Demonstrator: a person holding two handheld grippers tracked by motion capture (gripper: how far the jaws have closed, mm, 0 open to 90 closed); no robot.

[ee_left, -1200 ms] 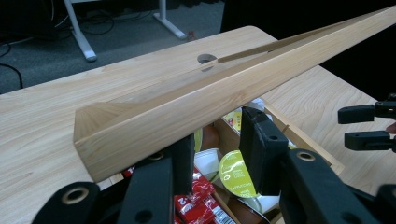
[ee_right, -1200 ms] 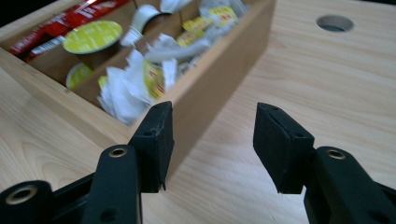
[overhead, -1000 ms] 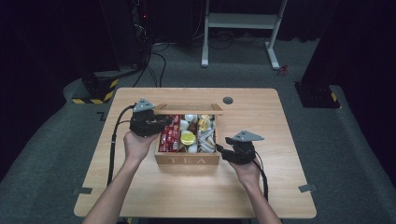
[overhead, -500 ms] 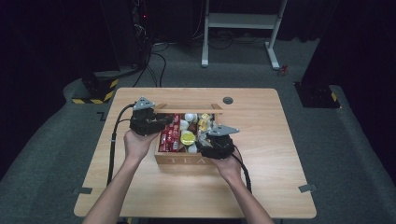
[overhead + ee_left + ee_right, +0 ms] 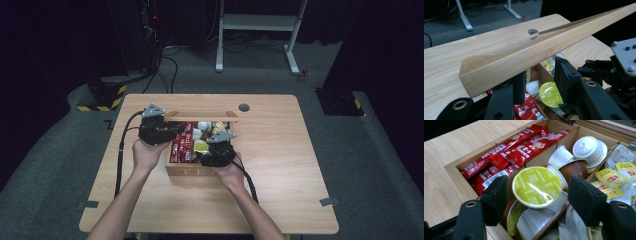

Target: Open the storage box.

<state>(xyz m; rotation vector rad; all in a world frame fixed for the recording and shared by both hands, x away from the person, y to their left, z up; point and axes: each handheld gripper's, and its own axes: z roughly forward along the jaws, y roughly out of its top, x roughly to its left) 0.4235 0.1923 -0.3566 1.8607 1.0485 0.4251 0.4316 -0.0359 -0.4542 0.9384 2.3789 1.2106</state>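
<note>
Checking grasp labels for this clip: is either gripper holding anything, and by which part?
The left gripper holds the wooden box's open lid near its front corner. The right gripper holds nothing, its jaws open around a yellow-lidded capsule.

My matt black jaws flank a glossy foil-topped capsule (image 5: 537,187) (plastic body), shiny red sachets (image 5: 506,152) beside it in a smooth, pale wooden box (image 5: 456,167)

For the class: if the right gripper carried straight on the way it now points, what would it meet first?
Most likely the yellow-green foil lid of the coffee capsule, which lies centred between the open jaws of the right gripper in the wooden box's middle compartment. Depth is hard to judge, but nothing shows nearer.
</note>
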